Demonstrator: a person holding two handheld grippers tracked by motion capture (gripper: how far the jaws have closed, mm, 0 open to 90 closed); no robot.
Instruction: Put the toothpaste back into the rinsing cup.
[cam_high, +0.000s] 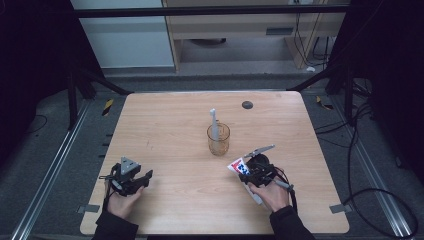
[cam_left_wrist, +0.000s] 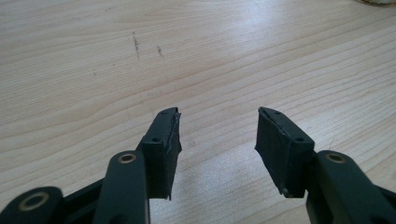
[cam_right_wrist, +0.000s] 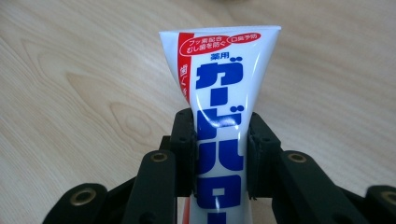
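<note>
A white toothpaste tube (cam_right_wrist: 219, 88) with blue and red print is pinched between the two black jaws of my right gripper (cam_right_wrist: 219, 140), its flat crimped end pointing away from the camera. In the high view the right gripper (cam_high: 252, 172) holds the tube (cam_high: 239, 166) slightly off the table, below and right of a clear glass cup (cam_high: 218, 139) with a grey toothbrush (cam_high: 213, 122) standing in it. My left gripper (cam_left_wrist: 217, 135) stands open over bare wood, with nothing between its pads; in the high view the left gripper (cam_high: 145, 178) rests at the front left.
The wooden table (cam_high: 175, 125) has a small black round disc (cam_high: 247, 105) near its far edge. Dark cables lie on the floor to the right of the table. Faint pencil-like marks (cam_left_wrist: 136, 44) show on the wood ahead of the left gripper.
</note>
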